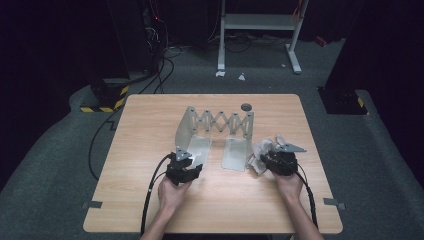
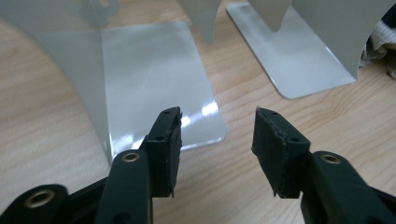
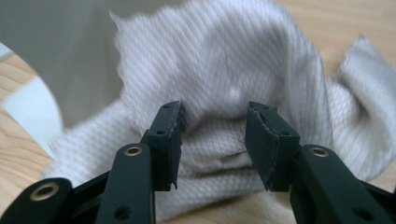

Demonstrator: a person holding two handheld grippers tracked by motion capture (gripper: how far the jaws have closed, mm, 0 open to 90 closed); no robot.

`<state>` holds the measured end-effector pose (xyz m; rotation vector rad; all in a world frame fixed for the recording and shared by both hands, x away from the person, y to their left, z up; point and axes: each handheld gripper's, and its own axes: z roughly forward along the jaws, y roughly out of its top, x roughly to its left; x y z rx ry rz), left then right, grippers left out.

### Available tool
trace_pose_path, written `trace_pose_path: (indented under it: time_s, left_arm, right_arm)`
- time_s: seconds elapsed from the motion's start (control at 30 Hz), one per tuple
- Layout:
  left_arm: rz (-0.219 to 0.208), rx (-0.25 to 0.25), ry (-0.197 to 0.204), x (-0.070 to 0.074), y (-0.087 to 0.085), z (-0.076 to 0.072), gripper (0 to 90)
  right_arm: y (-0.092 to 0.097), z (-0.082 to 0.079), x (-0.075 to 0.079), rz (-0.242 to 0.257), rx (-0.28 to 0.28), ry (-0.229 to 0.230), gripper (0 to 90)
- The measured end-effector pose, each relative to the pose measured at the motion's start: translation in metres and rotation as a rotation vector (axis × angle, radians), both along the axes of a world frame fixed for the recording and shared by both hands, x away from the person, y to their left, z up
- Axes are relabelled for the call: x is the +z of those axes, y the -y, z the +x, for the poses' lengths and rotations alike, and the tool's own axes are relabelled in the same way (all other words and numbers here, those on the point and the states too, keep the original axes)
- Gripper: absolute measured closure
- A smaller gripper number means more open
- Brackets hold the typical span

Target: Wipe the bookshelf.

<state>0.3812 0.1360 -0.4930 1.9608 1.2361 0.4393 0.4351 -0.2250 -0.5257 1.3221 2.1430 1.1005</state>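
Resting on the worktop [image 1: 150,200], the metal rack [image 1: 215,132] stands mid-table with 2 flat feet pointing near. Left gripper [image 2: 217,133] sits at the rack's left foot, fingers [image 2: 168,140] apart and holding nothing. Right gripper [image 3: 212,128] faces the grey cloth [image 3: 224,70] beside the rack's right end, fingers open around a fold, not pinching it.

The right gripper [image 1: 265,161] hides part of the crumpled cloth [image 1: 262,148], whose top blurs in the right gripper view.

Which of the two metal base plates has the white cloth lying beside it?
The right base plate of the expandable bookend: the white cloth lies against its outer side. The left base plate has none.
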Motion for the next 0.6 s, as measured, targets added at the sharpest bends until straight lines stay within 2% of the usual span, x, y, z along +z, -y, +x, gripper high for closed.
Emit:
trace_pose_path:
  time_s: [0.03,0.1,0.2,0.27,0.47,0.6]
  left_arm:
    - [-0.001,-0.004,-0.002,0.002,0.002,0.003,50.9]
    - [0.003,-0.005,-0.004,0.006,0.008,0.007,50.3]
    - [0.009,-0.005,-0.004,0.011,0.011,0.014,49.3]
    - [-0.011,0.005,-0.005,0.014,0.014,0.018,48.4]
    - [-0.026,0.009,-0.004,0.025,0.022,0.03,45.5]
    - [-0.026,0.045,0.007,0.034,0.025,0.039,44.7]
  right_arm:
    - [0.001,0.001,-0.002,-0.003,-0.004,-0.017,54.6]
    - [0.001,0.001,-0.002,-0.002,-0.009,-0.013,53.9]
    - [0.0,0.003,-0.002,-0.039,-0.016,-0.025,50.9]
    - [0.0,0.003,-0.002,-0.044,-0.016,-0.028,50.5]
    - [-0.003,0.002,-0.003,-0.074,-0.011,-0.017,49.2]
    - [-0.005,0.001,-0.003,-0.092,-0.008,-0.013,48.1]
